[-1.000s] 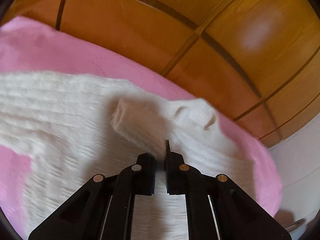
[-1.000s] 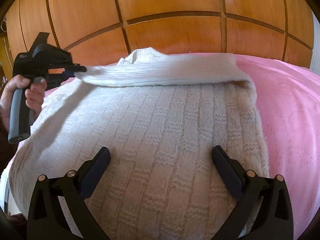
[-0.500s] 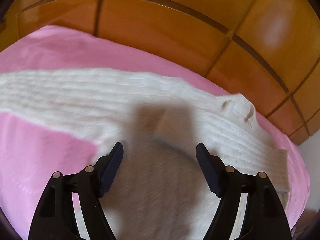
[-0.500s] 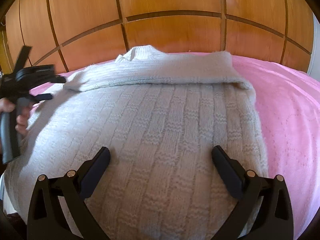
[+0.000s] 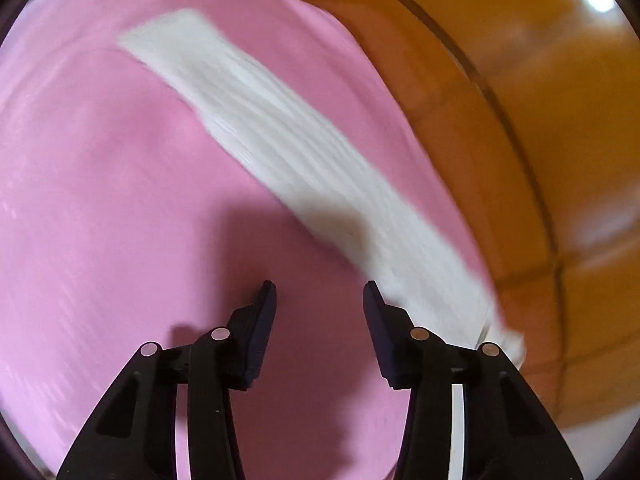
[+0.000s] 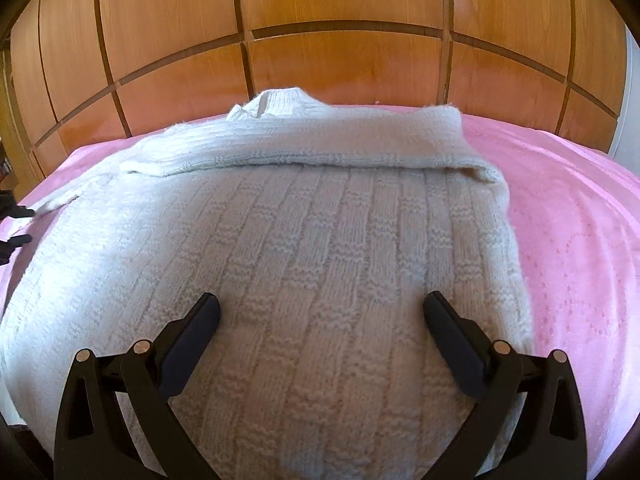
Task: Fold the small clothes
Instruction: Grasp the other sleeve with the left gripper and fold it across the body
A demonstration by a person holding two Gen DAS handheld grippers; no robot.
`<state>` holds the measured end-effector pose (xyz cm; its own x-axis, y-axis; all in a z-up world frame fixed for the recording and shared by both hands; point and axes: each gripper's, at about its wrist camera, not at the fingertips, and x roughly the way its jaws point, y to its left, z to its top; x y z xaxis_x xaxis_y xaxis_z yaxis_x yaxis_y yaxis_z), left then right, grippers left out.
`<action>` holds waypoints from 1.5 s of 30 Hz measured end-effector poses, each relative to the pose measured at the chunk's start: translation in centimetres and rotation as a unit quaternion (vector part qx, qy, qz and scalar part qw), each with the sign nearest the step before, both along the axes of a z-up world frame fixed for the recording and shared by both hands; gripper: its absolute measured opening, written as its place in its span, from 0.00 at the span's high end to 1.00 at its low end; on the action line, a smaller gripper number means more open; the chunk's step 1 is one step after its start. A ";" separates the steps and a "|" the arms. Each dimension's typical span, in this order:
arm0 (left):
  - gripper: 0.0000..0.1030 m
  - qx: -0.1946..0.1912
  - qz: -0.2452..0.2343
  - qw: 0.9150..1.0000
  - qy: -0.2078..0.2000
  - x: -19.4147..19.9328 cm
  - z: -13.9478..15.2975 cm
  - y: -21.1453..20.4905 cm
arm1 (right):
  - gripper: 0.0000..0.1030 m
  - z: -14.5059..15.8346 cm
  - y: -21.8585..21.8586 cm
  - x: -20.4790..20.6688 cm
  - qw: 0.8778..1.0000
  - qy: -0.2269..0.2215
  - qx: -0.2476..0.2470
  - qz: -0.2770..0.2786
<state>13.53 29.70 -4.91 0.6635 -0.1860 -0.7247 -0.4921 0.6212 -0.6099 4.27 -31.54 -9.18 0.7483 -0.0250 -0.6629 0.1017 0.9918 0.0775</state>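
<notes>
A cream knitted sweater (image 6: 320,248) lies flat on a pink blanket (image 6: 580,240). One sleeve (image 6: 304,148) is folded across its chest, below the collar (image 6: 276,104). My right gripper (image 6: 320,312) is open and empty, low over the sweater's lower body. In the left wrist view the other sleeve (image 5: 288,148) stretches out over the pink blanket (image 5: 100,200), blurred by motion. My left gripper (image 5: 320,300) is open and empty over the blanket, just left of that sleeve. Its fingertips (image 6: 18,226) peek in at the left edge of the right wrist view.
A wooden panelled headboard (image 6: 320,40) stands behind the bed and shows in the left wrist view (image 5: 540,100) too. A white wall (image 6: 630,92) is at the far right. Pink blanket lies bare to the right of the sweater.
My left gripper let go of the sleeve, which now lies folded across the sweater's chest. It opened and swung away to the left, over the outstretched other sleeve. My right gripper has not moved.
</notes>
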 end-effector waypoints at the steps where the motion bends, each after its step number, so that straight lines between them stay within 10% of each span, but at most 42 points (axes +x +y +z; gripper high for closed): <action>1: 0.57 -0.010 0.022 1.000 -0.007 -0.2 0.0 1.7 | 0.02 0.0 0.0 0.0 1.000 0.001 -0.002 -0.001; 15: 0.56 -0.067 0.136 0.988 -0.021 3.1 -0.8 12.6 | 0.02 -0.2 0.5 0.3 1.000 0.009 -0.021 -0.007; 16: 0.69 -0.064 0.128 0.990 -0.016 3.5 -0.6 12.4 | 0.02 -0.2 0.5 0.3 1.000 0.009 -0.022 -0.007; 20: 0.93 -0.010 0.045 0.996 -0.072 3.9 2.8 8.1 | 0.02 -0.2 0.6 0.3 1.000 0.009 -0.025 -0.009; 24: 0.94 0.035 -0.072 0.990 -0.120 4.0 6.5 0.0 | 0.02 -0.2 0.5 0.3 1.000 0.007 -0.022 -0.009; 36: 0.94 0.121 -0.339 0.926 -0.116 2.1 5.1 -25.5 | 0.02 0.0 0.2 -0.1 1.000 0.000 -0.011 -0.008; 40: 0.47 0.121 -0.384 0.908 -0.113 0.7 3.7 -27.1 | 0.02 0.1 0.1 0.0 1.000 0.003 -0.008 -0.007; 45: 0.46 0.143 -0.390 0.903 -0.111 -3.0 3.1 -25.2 | 0.02 1.4 0.3 1.0 0.999 0.034 0.001 -0.017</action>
